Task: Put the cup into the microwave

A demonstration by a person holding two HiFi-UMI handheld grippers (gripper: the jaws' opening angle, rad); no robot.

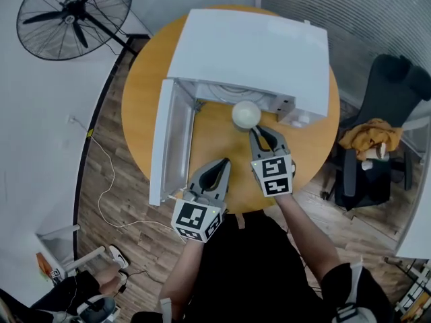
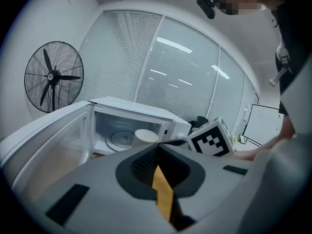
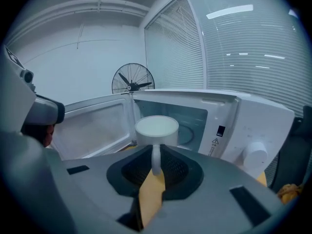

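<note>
1. The microwave (image 1: 249, 46) sits on the round table (image 1: 145, 93). Its door (image 1: 165, 140) is swung wide open to the left, so the way in is free.
2. The right gripper (image 1: 256, 130) is the nearer one to the opening. Its jaws are closed tight on the cup's handle (image 3: 156, 157). It points at the open front.
3. The left gripper (image 1: 224, 161) hangs back by the door. Its jaws are pressed together and hold nothing.
4. The cup (image 1: 246, 114) is out at the tip of the right jaws. It is just in front of the opening and not yet inside. The inside lies straight ahead of it, so I think a push forward comes next.
5. The cup is white and round. It stands upright, mouth up, with its thin handle pointing back at the jaws.
</note>
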